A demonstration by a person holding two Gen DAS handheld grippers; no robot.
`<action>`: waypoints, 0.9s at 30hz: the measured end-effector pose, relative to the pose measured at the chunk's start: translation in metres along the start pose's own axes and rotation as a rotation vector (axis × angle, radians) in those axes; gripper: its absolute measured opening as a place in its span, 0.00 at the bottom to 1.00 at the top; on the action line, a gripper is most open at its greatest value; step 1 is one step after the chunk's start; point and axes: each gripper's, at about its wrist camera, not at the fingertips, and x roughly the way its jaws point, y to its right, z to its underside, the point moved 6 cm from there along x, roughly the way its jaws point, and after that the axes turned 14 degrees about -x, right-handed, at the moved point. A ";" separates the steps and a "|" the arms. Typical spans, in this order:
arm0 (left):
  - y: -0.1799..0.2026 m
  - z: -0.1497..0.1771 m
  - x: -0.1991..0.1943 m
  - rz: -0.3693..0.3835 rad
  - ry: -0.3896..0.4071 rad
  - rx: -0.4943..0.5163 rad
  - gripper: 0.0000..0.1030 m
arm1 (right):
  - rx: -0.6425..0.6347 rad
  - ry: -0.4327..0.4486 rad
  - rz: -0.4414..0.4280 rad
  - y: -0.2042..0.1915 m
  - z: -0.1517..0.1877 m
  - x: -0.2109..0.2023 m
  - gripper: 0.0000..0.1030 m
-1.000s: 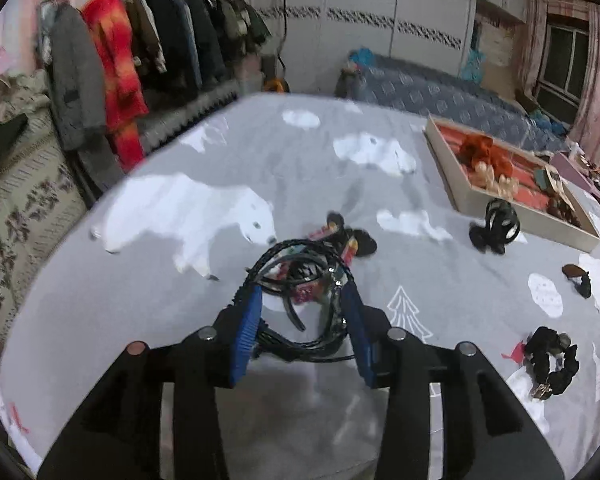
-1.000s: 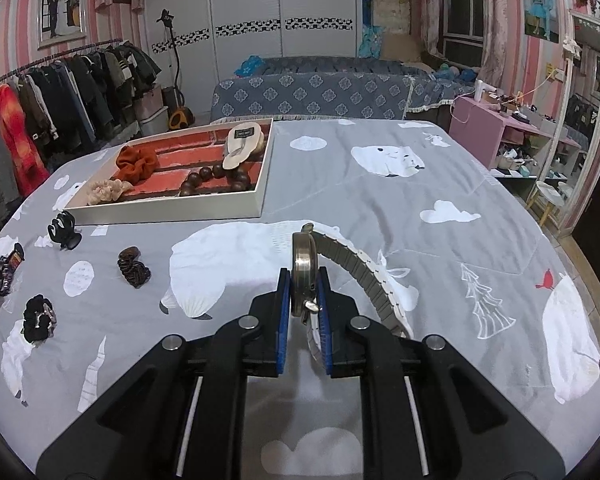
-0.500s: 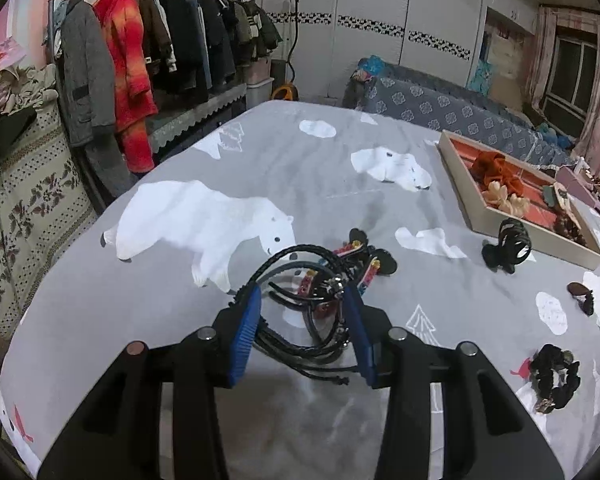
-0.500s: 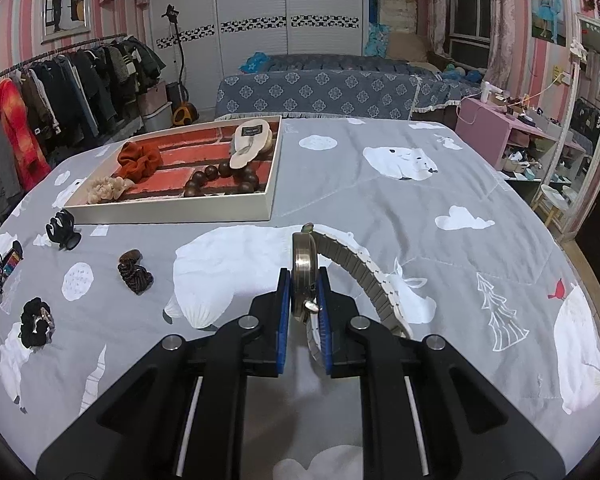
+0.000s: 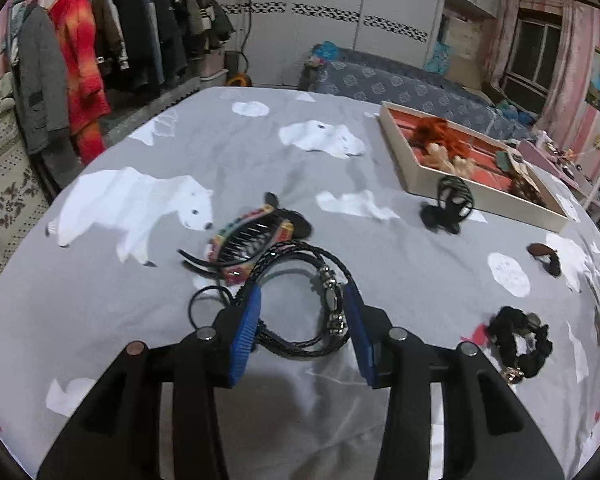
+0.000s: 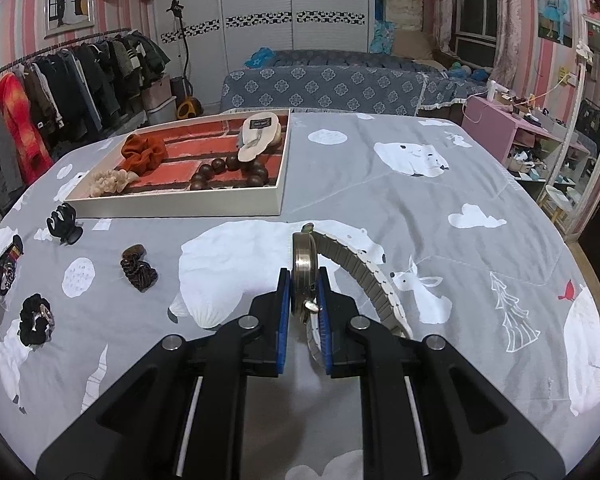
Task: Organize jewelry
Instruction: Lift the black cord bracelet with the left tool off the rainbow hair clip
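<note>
Between your left gripper [image 5: 300,316] pads: black braided bracelet [image 5: 300,300], clamped and lifted off bedspread [image 5: 400,280]. Keep squeeze, swing toward tray [image 5: 476,196] at 2 o'clock, clear colourful hair claw [image 5: 248,244] at 11. Right gripper [image 6: 303,300] pinches watch [image 6: 305,272]; tray at 11 there. Versus second ago: thin hair ties dropped away, claw now uncovered.

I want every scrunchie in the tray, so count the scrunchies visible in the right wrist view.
3. An orange scrunchie and a beige scrunchie lie in the tray; a black scrunchie lies on the bedspread at far left. Others may be hidden.
</note>
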 end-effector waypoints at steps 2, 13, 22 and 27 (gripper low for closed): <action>0.005 0.002 0.000 0.025 -0.015 0.005 0.41 | 0.003 0.001 0.002 0.002 0.000 0.000 0.13; 0.014 0.010 0.009 0.028 -0.051 0.020 0.41 | 0.004 0.002 -0.006 0.002 0.003 -0.002 0.14; 0.019 0.014 0.025 -0.069 -0.091 0.123 0.35 | 0.000 0.005 -0.009 -0.001 0.003 -0.003 0.14; 0.015 0.012 0.029 -0.061 -0.102 0.101 0.36 | 0.000 0.007 -0.008 -0.001 0.003 -0.004 0.14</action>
